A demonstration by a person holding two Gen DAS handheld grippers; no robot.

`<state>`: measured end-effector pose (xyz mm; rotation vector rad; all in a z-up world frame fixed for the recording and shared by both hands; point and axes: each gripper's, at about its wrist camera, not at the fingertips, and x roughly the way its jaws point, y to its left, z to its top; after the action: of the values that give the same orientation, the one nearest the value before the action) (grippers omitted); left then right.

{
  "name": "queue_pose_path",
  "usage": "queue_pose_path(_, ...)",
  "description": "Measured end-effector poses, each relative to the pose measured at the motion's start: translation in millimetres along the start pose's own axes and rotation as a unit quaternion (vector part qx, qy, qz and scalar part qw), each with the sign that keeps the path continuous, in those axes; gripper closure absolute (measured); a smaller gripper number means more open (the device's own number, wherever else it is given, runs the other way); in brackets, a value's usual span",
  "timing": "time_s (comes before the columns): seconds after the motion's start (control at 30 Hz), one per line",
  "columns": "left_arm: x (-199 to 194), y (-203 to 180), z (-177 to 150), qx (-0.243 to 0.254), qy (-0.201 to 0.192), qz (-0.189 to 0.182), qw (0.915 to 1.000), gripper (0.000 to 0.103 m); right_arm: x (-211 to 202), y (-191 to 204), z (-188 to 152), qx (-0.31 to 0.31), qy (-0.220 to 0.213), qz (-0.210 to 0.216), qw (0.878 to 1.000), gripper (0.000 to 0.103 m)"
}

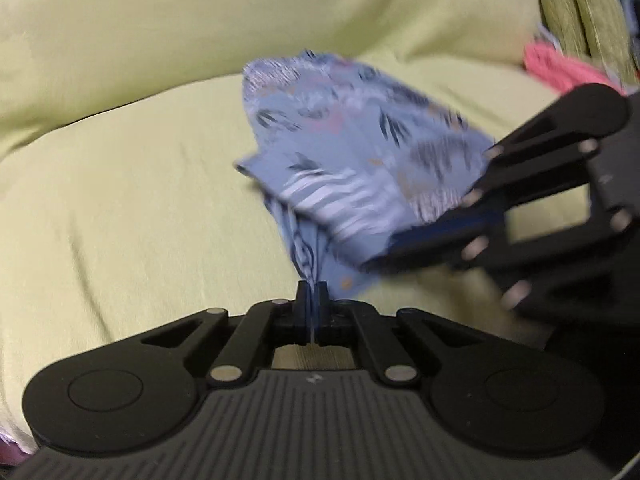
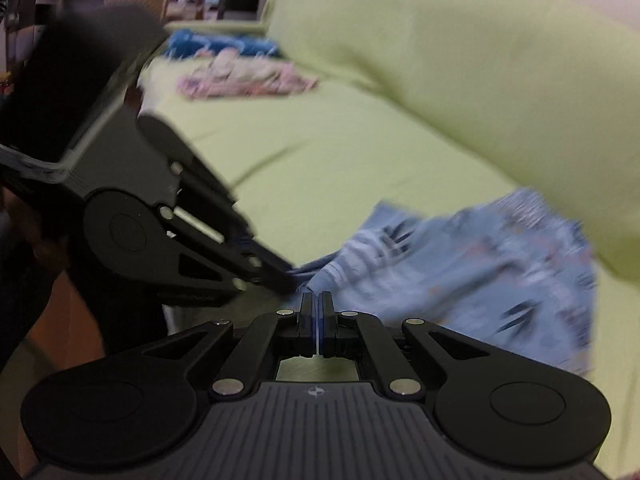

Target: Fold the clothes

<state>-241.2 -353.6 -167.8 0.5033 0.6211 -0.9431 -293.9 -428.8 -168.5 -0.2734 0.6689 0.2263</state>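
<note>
A small blue patterned garment is held up just above the seat of a green sofa, near the front edge of the cushion and below the backrest. One edge of it is pinched between the closed fingers of the left gripper, and another part is clamped in the closed fingers of the right gripper, which enters the left view from the right side. The two grippers are close together, so the cloth hangs bunched and doubled between them. A fold appears to be under way, with the halves being brought together. The next move would call for the cloth to be laid flat on the seat and both grips kept until the edges are lined up. More clothes lie well apart at the far end of the seat.
</note>
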Motion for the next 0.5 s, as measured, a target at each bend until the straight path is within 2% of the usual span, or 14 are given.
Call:
queue_pose_path(0.03, 0, -2, -2, 0.006, 0.001, 0.001, 1.0, 0.1, 3, 4, -2, 0.002, -0.001, 0.004, 1.0, 0.103)
queue_pose_path(0.17, -5, 3, -8, 0.018, 0.005, 0.011, 0.9998, 0.1, 4, 13, -6, 0.008, -0.008, 0.009, 1.0, 0.102)
queue_pose_path(0.23, -13, 7, -10, 0.031, -0.001, 0.018, 0.9994, 0.1, -6, 11, -8, 0.014, -0.016, -0.003, 1.0, 0.091)
queue_pose_path(0.3, -23, 6, -7, 0.056, -0.016, 0.009, 0.9983, 0.095, -19, 3, -12, 0.027, -0.023, -0.029, 0.999, 0.083)
queue_pose_path(0.37, -25, -8, -3, 0.098, -0.035, 0.0, 0.9946, 0.072, -31, -12, -24, 0.05, -0.007, -0.07, 0.996, 0.076)
queue_pose_path(0.4, -26, -15, -1, 0.119, -0.044, -0.004, 0.9919, 0.067, -36, -20, -30, 0.061, 0.0, -0.09, 0.994, 0.074)
queue_pose_path(0.5, -17, -35, 2, 0.17, -0.048, 0.002, 0.9842, 0.066, -54, -47, -50, 0.111, 0.023, -0.149, 0.982, 0.072)
